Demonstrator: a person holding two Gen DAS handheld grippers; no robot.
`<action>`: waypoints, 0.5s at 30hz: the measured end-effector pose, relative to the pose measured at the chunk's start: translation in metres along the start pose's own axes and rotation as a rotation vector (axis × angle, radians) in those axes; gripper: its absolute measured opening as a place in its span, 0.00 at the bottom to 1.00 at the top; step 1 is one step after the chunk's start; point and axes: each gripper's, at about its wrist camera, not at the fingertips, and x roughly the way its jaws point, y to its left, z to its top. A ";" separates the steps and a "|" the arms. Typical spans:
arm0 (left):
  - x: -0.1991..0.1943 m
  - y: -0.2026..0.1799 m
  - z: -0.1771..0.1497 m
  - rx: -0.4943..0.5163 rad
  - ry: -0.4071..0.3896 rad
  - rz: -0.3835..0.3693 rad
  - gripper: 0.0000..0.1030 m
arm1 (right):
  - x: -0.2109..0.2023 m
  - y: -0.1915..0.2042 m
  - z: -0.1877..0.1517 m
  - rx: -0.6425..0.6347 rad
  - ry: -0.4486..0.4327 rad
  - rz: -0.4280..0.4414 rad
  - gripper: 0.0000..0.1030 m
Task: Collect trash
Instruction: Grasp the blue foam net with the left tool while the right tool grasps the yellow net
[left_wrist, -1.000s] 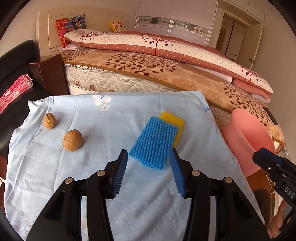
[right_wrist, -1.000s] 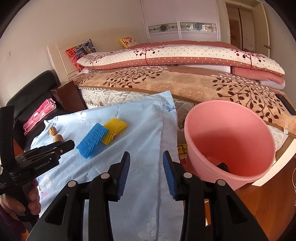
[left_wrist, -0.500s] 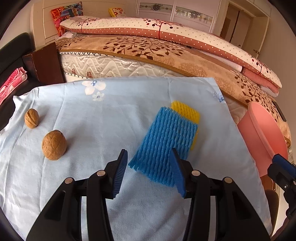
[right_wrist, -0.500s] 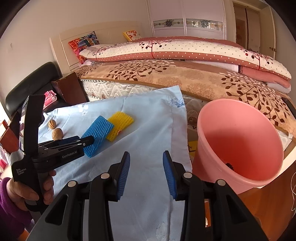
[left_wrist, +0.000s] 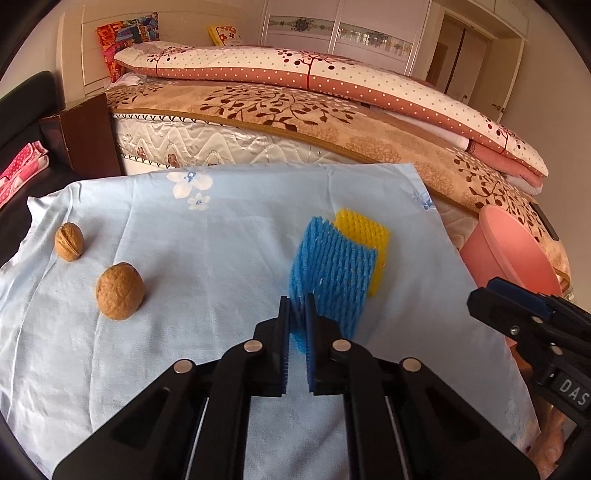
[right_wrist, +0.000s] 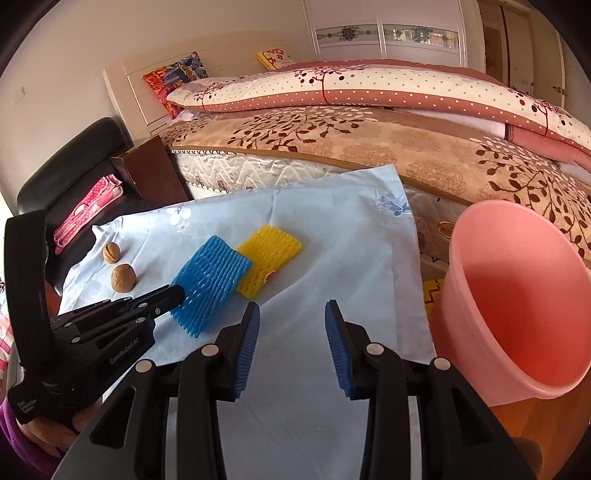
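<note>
The left gripper (left_wrist: 296, 308) was clenched on the near edge of the blue foam net (left_wrist: 332, 273), which lay on the pale blue cloth (left_wrist: 207, 258) overlapping a yellow net (left_wrist: 369, 236); the right gripper (right_wrist: 291, 332) stood open and empty over the cloth — the pink bucket (right_wrist: 517, 302) just beside it; two walnuts (left_wrist: 120, 290) sat well apart to the left.
</note>
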 end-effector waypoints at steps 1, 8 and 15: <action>-0.003 0.002 0.001 -0.002 -0.009 -0.004 0.07 | 0.003 0.003 0.003 -0.001 0.000 0.007 0.35; -0.032 0.023 0.004 -0.060 -0.069 -0.018 0.07 | 0.029 0.023 0.021 -0.002 0.018 0.038 0.35; -0.047 0.033 -0.002 -0.077 -0.088 -0.029 0.07 | 0.071 0.031 0.025 0.039 0.096 0.007 0.35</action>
